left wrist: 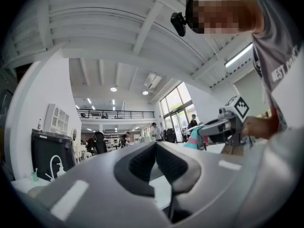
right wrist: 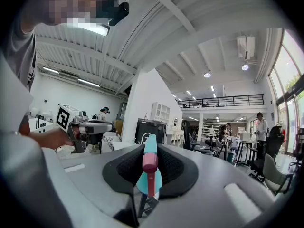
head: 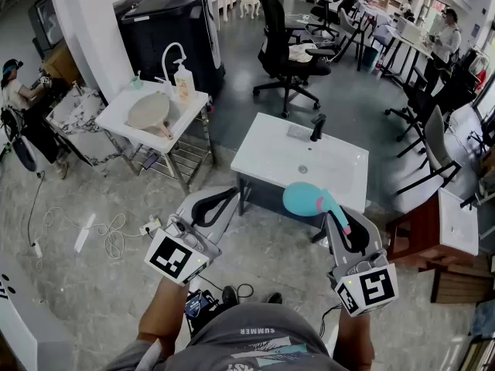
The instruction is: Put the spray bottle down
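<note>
The spray bottle (head: 305, 199) is teal with a pink trigger, and it hangs in the air over the near edge of a white sink basin (head: 271, 157). My right gripper (head: 332, 219) is shut on it. In the right gripper view the bottle (right wrist: 150, 144) stands upright between the black pads, trigger towards the camera. My left gripper (head: 210, 207) hovers to the left of the basin at about the same height. Its jaws are shut with nothing between them, as the left gripper view (left wrist: 155, 161) also shows. From that view the teal bottle (left wrist: 194, 137) is seen held off to the right.
A black faucet (head: 317, 127) stands at the basin's far edge. A second sink stand (head: 128, 118) with a soap bottle (head: 183, 82) is at the left. An office chair (head: 282, 49) is behind, a brown wooden piece (head: 421, 234) at the right, and cables (head: 104, 230) lie on the floor.
</note>
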`<action>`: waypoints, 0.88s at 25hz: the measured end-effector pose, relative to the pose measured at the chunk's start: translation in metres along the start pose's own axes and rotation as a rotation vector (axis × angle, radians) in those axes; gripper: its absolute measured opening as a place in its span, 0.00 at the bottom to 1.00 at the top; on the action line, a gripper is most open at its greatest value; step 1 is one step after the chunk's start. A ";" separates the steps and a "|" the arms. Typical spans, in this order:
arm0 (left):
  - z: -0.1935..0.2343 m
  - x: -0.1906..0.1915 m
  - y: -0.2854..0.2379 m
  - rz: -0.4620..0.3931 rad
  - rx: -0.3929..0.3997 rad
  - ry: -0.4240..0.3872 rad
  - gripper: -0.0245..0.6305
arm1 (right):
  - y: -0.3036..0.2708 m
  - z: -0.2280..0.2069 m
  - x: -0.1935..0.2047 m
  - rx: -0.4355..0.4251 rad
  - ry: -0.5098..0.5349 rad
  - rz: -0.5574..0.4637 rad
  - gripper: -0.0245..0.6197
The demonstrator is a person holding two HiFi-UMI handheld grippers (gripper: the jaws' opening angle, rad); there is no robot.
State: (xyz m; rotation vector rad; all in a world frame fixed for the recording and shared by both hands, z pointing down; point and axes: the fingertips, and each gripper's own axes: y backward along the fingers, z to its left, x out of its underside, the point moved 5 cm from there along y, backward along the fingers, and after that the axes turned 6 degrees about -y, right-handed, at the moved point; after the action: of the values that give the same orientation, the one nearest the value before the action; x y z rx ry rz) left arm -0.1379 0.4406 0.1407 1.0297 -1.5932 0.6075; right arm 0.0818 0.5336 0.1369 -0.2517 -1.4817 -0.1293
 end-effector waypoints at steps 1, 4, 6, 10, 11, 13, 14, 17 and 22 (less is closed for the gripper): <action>0.000 0.000 0.001 -0.001 -0.001 0.000 0.04 | 0.001 0.001 0.000 0.000 0.000 0.000 0.14; 0.000 0.002 0.005 -0.002 0.000 0.001 0.04 | 0.001 0.005 0.001 0.000 -0.001 -0.002 0.14; 0.001 0.005 0.008 -0.002 0.001 0.002 0.04 | 0.000 0.008 0.003 0.001 -0.001 -0.001 0.14; 0.004 0.005 0.014 -0.001 -0.001 0.002 0.04 | 0.000 0.014 0.003 0.003 -0.001 0.001 0.14; 0.004 0.005 0.016 -0.001 -0.001 0.002 0.04 | 0.000 0.015 0.003 0.003 -0.001 0.001 0.14; 0.005 0.005 0.019 0.001 -0.001 0.008 0.04 | 0.001 0.019 0.002 0.003 -0.002 0.000 0.14; 0.005 0.005 0.021 0.007 -0.001 0.018 0.04 | 0.001 0.020 0.003 0.004 -0.002 0.000 0.14; 0.008 0.008 0.026 0.005 0.001 0.017 0.04 | -0.001 0.025 0.004 0.007 -0.004 0.000 0.14; 0.014 0.011 0.030 -0.008 0.014 0.008 0.04 | -0.003 0.032 0.005 0.022 -0.022 0.005 0.14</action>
State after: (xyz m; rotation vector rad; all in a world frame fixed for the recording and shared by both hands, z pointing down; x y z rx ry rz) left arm -0.1714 0.4411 0.1514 1.0424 -1.5795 0.6170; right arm 0.0502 0.5394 0.1443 -0.2397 -1.5039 -0.1068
